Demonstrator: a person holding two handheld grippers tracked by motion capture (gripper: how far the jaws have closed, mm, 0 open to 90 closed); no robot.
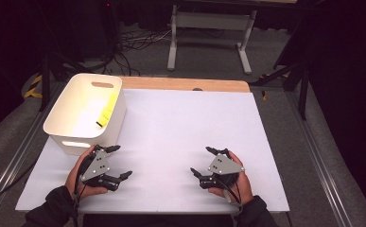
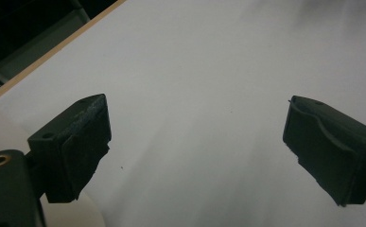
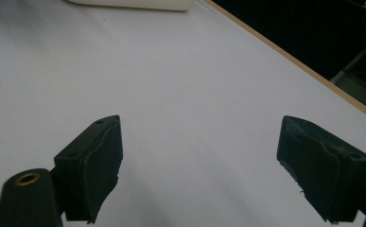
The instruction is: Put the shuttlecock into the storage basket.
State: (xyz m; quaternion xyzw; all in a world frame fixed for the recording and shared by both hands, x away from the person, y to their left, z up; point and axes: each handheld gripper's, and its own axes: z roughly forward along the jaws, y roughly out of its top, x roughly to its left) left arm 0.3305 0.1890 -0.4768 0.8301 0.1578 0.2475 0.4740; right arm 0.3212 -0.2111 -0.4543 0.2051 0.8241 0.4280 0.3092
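Observation:
My left gripper (image 1: 122, 161) rests low over the white sheet (image 1: 180, 137) near the table's front left, just in front of the white bin (image 1: 60, 124). Its jaws stand wide apart with nothing between them, as the left gripper view (image 2: 197, 151) confirms. My right gripper (image 1: 202, 161) sits at the front right, held in a hand, jaws spread wide and empty, pointing toward the table's middle; the right gripper view (image 3: 199, 165) looks along them over bare white sheet. A yellow item (image 1: 107, 109) lies against the inner right wall of the bin.
The white bin has handle slots and stands at the left side of the table; its corner (image 3: 138, 4) shows at the top of the right gripper view. A wooden table edge (image 1: 185, 84) runs along the back. Behind it stand a white frame (image 1: 209, 28) and cables on the floor.

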